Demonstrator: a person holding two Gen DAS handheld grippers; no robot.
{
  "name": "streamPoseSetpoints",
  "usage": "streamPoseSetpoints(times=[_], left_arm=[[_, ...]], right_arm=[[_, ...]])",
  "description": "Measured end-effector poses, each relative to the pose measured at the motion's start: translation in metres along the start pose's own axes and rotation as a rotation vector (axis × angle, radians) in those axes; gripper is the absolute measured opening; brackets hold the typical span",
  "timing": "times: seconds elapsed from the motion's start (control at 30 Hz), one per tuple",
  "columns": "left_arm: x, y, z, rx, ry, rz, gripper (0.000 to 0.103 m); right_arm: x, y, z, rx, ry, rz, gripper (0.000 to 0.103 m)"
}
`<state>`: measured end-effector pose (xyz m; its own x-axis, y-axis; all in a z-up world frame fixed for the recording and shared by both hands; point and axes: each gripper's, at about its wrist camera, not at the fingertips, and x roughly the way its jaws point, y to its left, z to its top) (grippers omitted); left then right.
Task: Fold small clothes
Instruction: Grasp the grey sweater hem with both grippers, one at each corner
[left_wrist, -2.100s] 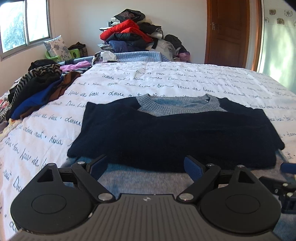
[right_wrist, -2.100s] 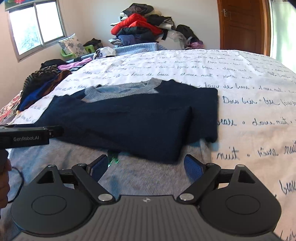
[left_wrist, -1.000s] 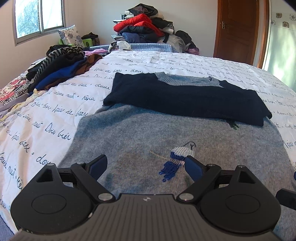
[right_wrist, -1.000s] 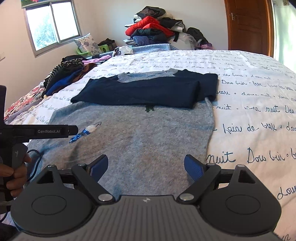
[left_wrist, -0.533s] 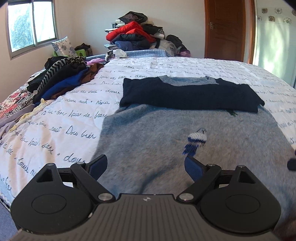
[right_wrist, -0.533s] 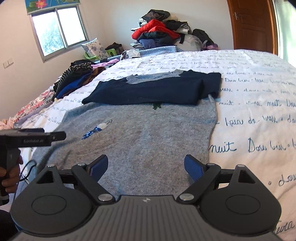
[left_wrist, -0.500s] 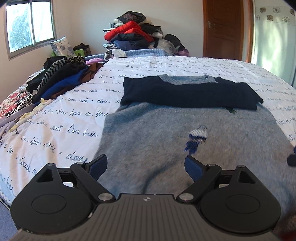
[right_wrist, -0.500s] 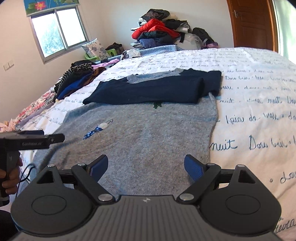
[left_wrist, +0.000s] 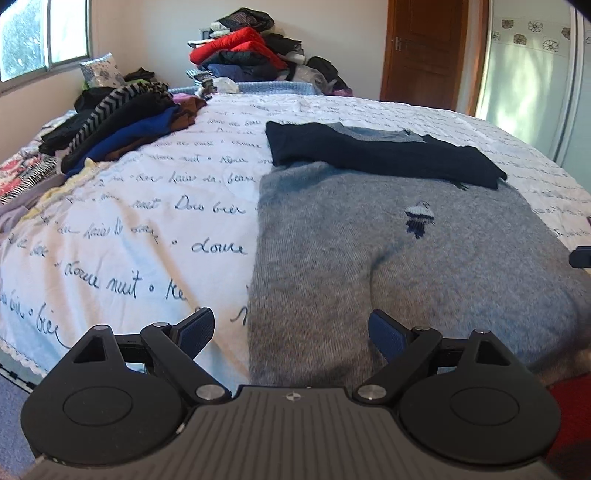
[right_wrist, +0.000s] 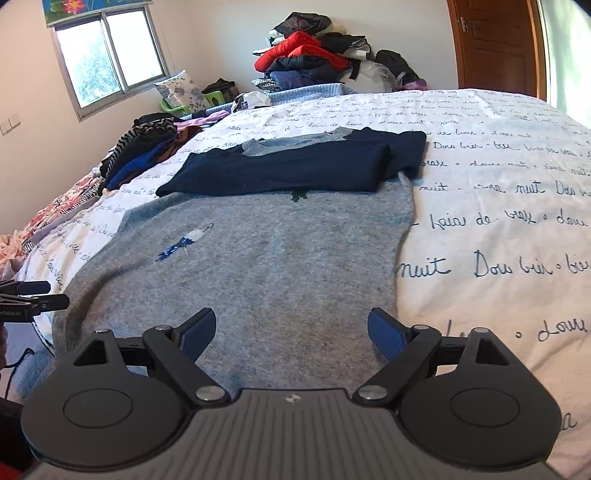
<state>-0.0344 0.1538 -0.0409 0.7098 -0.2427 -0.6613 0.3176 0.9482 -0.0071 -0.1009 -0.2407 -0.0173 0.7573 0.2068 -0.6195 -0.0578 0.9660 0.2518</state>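
Note:
A grey sweater (left_wrist: 388, 258) (right_wrist: 258, 266) with a small blue bird motif lies flat on the bed, its dark navy sleeves (left_wrist: 376, 153) (right_wrist: 295, 166) folded across the chest. My left gripper (left_wrist: 291, 328) hovers open over the sweater's near left hem edge, nothing between its fingers. My right gripper (right_wrist: 291, 328) is open above the hem on the right side, also holding nothing. The left gripper's tip (right_wrist: 33, 299) shows at the left edge of the right wrist view.
The bed (left_wrist: 147, 221) has a white cover with script writing. Folded clothes (left_wrist: 122, 122) are stacked along its left side. A heap of clothes (right_wrist: 306, 55) sits at the far end by the wall. A wooden door (left_wrist: 424, 51) stands at the back right.
My left gripper has slid left along the hem, so the sweater's left edge and bare cover now lie in front of it. The right gripper has drawn back slightly. Both stay open.

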Motion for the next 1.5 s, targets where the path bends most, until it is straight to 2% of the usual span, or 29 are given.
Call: streamPoseSetpoints(times=[0.13,0.3,0.47,0.67,0.73,0.83,1.07,1.1,1.17,1.23,1.43,1.5], left_arm=[[0.000,0.002,-0.009,0.040,0.026,-0.041,0.089],[0.006,0.003,-0.021,0.086,0.045,-0.069,0.089],[0.009,0.012,-0.032,0.052,0.065,-0.119,0.088],[0.010,0.031,-0.041,-0.048,0.118,-0.252,0.081],[0.012,0.035,-0.043,-0.084,0.135,-0.285,0.076],[0.016,0.040,-0.046,-0.147,0.143,-0.325,0.076],[0.020,0.050,-0.046,-0.256,0.121,-0.408,0.070],[0.021,0.050,-0.046,-0.263,0.119,-0.422,0.067],[0.022,0.050,-0.046,-0.267,0.125,-0.439,0.061],[0.023,0.049,-0.045,-0.257,0.136,-0.446,0.051],[0.028,0.046,-0.049,-0.234,0.150,-0.453,0.042],[0.029,0.047,-0.050,-0.235,0.152,-0.451,0.040]], right_arm=[[-0.005,-0.005,-0.003,-0.025,0.001,-0.027,0.090],[-0.012,-0.018,-0.009,-0.002,0.001,-0.020,0.090],[-0.019,-0.035,-0.014,0.031,0.015,0.007,0.090],[-0.031,-0.053,-0.022,0.068,0.046,0.071,0.090],[-0.034,-0.057,-0.026,0.078,0.052,0.098,0.090],[-0.038,-0.065,-0.030,0.102,0.059,0.142,0.090],[-0.046,-0.093,-0.042,0.189,0.058,0.272,0.090],[-0.047,-0.097,-0.044,0.203,0.060,0.294,0.090],[-0.047,-0.102,-0.047,0.219,0.074,0.336,0.090],[-0.047,-0.102,-0.052,0.219,0.093,0.384,0.090],[-0.035,-0.093,-0.061,0.191,0.127,0.489,0.090],[-0.028,-0.088,-0.062,0.184,0.145,0.513,0.080]])
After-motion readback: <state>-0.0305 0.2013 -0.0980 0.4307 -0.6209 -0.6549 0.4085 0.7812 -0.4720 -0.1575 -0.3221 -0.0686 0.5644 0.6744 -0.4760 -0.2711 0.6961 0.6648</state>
